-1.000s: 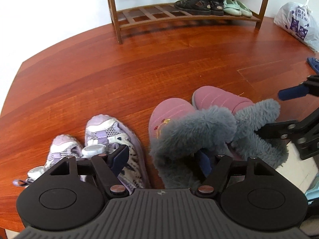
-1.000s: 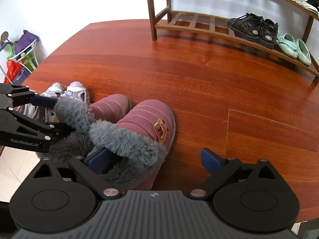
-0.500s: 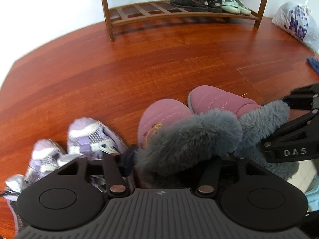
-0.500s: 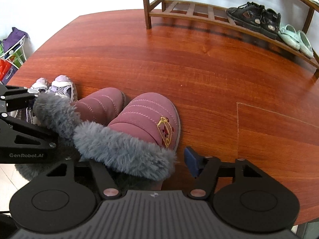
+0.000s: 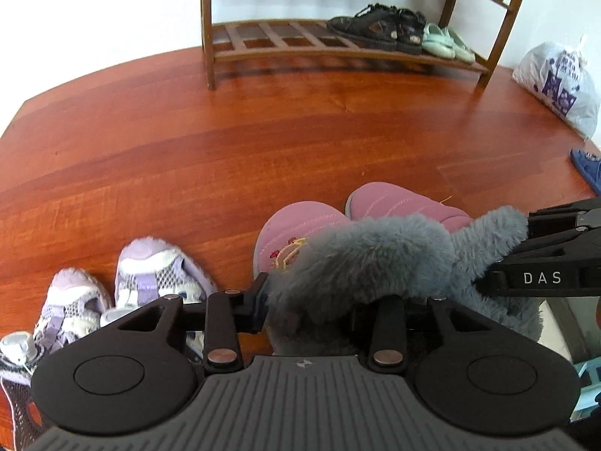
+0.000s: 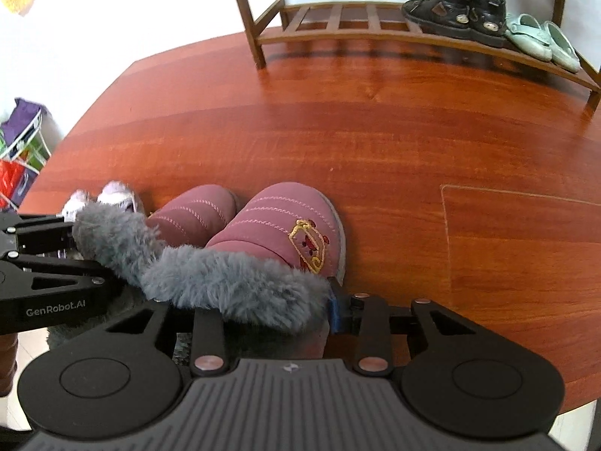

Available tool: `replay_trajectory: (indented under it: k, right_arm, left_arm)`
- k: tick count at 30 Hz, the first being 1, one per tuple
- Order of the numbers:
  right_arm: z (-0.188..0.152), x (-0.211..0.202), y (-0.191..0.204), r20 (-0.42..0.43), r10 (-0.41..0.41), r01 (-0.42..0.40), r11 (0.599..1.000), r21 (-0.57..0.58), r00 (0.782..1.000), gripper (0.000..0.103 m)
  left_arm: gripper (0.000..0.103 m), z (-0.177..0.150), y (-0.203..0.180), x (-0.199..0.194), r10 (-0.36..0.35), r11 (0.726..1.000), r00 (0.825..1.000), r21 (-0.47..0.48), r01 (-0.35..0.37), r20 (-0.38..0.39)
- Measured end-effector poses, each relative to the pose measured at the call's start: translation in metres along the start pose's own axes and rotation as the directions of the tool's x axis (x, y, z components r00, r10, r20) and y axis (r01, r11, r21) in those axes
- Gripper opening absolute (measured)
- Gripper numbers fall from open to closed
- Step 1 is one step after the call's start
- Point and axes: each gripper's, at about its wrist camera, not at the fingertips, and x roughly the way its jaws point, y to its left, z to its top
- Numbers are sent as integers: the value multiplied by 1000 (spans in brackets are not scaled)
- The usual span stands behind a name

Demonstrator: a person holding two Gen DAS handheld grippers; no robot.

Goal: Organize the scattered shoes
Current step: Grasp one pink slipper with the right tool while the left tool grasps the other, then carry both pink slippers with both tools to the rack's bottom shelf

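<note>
the red-brown wooden floor (image 5: 263, 143) fills most of both views, and at its far side stands the wooden shoe rack (image 5: 210, 37), whose lowest shelf carries a pair of black sandals (image 6: 454, 15) and a pair of pale green clogs (image 6: 541, 39) at its right end, with the left part of the slats bare. that suggests the task is partly done: two pairs look put away, and at least two pairs are on the floor. nearest the cameras are the two pink boots (image 6: 285, 233) with grey fur cuffs, side by side and touching, toes toward the rack. the left gripper (image 5: 323, 304) has its jaws closed in on the fur cuff of the left boot (image 5: 300, 229), and the right gripper (image 6: 270, 308) has its jaws pressed on the cuff of the right boot, so each appears to grip one boot, seemingly ready to lift. just left of the boots, a pair of small purple and white sneakers (image 5: 157, 282) waits. a white plastic bag (image 5: 559, 82) and a blue shoe (image 5: 588, 165) lie far right.
</note>
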Motion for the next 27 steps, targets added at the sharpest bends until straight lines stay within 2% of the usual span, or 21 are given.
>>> replay_trajectory:
  k: [9,14,27]
  right_arm:
    - [29,-11,-26,43,6,-8,1000,26,999,41]
    - [52,-14,-42,64,14,-15,1000,27,998,41]
    - [158,-2,-93,152,41,-40,999,-10,988,41]
  left_arm:
    - [41,42,-12,5,-6,1000,999,-14,6,44]
    - [41,79,-23,14,3,1000,997,-23,-2,73]
    - [42,178,-37,44,69,996,983,-59,-60,169]
